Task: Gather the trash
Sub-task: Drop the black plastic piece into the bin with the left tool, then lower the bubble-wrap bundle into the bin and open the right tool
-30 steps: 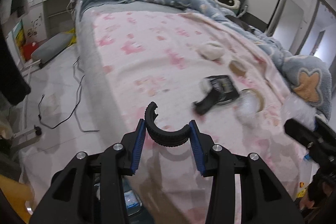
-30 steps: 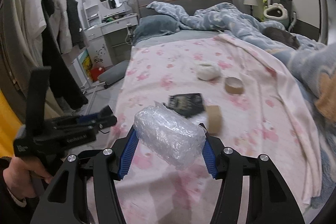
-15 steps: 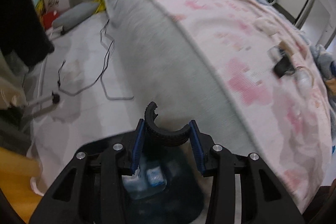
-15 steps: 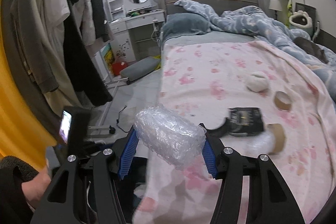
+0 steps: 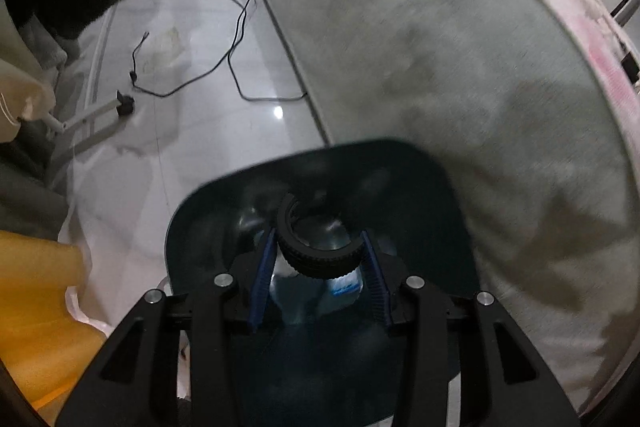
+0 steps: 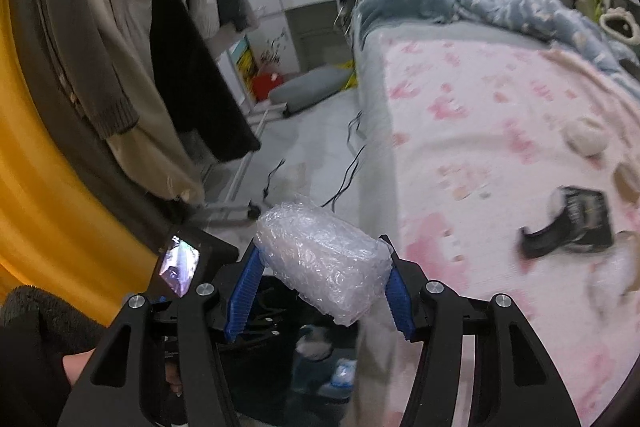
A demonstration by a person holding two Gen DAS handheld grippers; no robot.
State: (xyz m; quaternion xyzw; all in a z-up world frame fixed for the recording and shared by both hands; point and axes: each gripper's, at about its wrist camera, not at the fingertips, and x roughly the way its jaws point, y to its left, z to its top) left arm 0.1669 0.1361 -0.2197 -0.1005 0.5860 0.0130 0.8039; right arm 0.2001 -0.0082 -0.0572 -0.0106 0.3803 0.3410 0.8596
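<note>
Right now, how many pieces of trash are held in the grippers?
2. The left gripper clamps a broken black ribbed ring over the dark bin. The right gripper holds a bubble-wrap wad beside the bed.

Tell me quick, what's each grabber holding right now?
Left gripper: closed on a broken black ring, over the trash bin.
Right gripper: closed on a wad of bubble wrap.
</note>
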